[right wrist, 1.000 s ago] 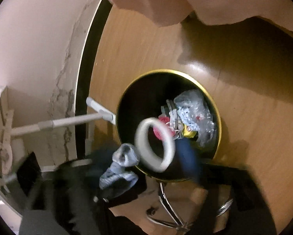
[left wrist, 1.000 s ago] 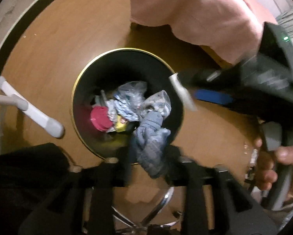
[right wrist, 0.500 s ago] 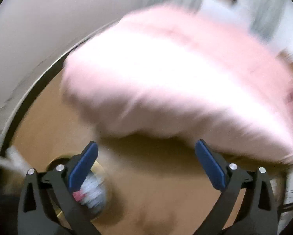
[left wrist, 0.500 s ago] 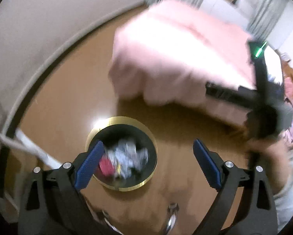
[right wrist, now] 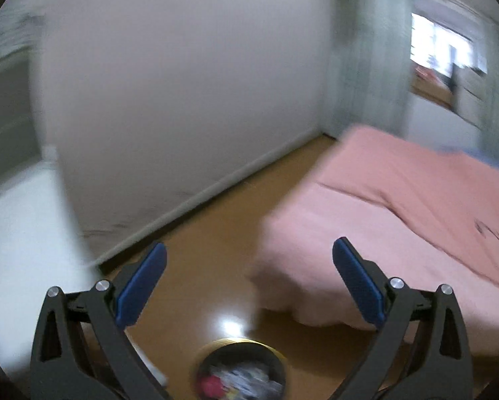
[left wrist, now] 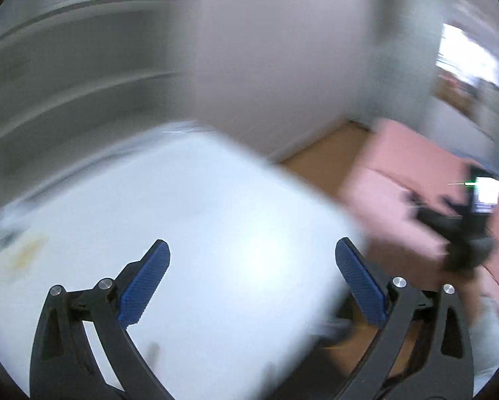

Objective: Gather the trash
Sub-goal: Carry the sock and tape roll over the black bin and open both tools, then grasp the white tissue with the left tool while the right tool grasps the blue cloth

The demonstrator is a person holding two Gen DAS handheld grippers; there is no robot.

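Looking for more trash comes next, I think, because the bin [right wrist: 241, 371] already has crumpled bits in it and sits on the wood floor [right wrist: 196, 266] low down, between the right gripper's two fingers. Both the right gripper [right wrist: 249, 283] and the left gripper [left wrist: 253, 283] are wide open and hold nothing, so it would be best to slow down, since both pictures are blurry, and look over the white table [left wrist: 182, 233] under the left gripper. Mind the table's edge and the pink bed [right wrist: 399, 216] close by the bin; the floor between bed and wall [right wrist: 182, 83] looks free for moving.
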